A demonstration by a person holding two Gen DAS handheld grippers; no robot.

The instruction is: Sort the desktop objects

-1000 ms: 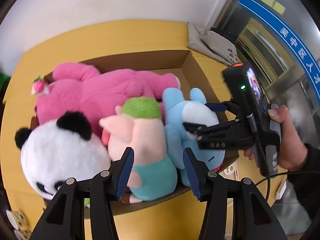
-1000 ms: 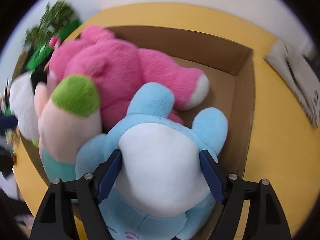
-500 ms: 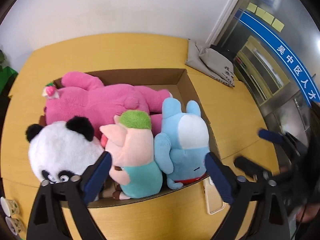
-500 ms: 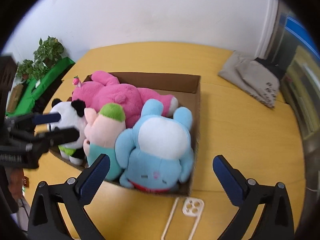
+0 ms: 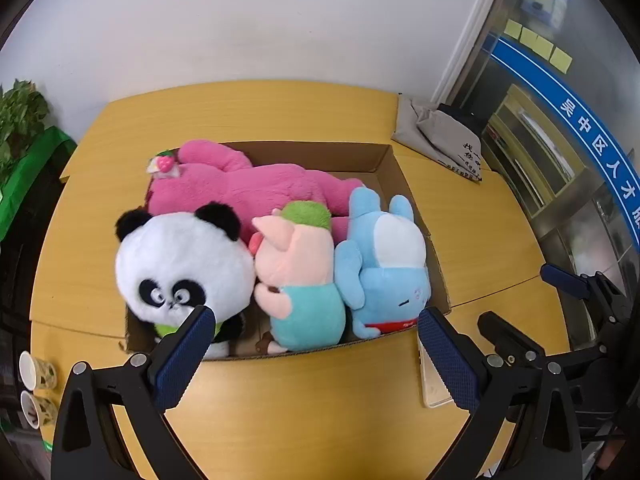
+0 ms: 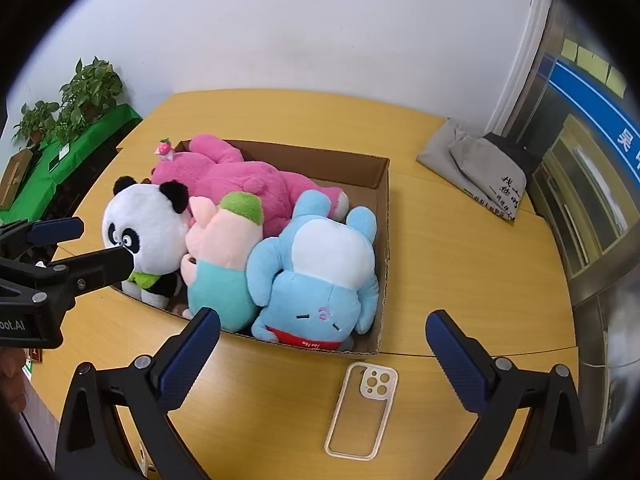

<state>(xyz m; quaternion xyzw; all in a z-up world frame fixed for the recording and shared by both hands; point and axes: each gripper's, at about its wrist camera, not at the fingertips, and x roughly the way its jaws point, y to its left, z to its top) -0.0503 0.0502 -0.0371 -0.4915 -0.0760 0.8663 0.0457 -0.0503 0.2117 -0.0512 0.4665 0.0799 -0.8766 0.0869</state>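
Observation:
An open cardboard box (image 5: 402, 174) (image 6: 382, 216) on the yellow table holds several plush toys: a pink bear (image 5: 256, 188) (image 6: 244, 178) at the back, a panda (image 5: 180, 264) (image 6: 140, 228), a pink pig in teal (image 5: 298, 276) (image 6: 222, 256) and a blue toy (image 5: 384, 268) (image 6: 320, 276) lying on its back. My left gripper (image 5: 312, 354) is open and empty, above the table in front of the box. My right gripper (image 6: 320, 354) is open and empty, in front of the box's right corner. Each gripper shows in the other's view, the right one (image 5: 528, 304), the left one (image 6: 92, 248).
A clear phone case (image 6: 362, 410) (image 5: 434, 384) lies on the table in front of the box. A folded grey cloth bag (image 6: 476, 168) (image 5: 444, 138) lies at the back right. Paper cups (image 5: 36, 388) stand at the near left edge. Potted plants (image 6: 76, 100) stand beyond the table at left.
Both grippers have pulled back and up from the box and opened wide. The right gripper has let go of the blue toy, which stays in the box.

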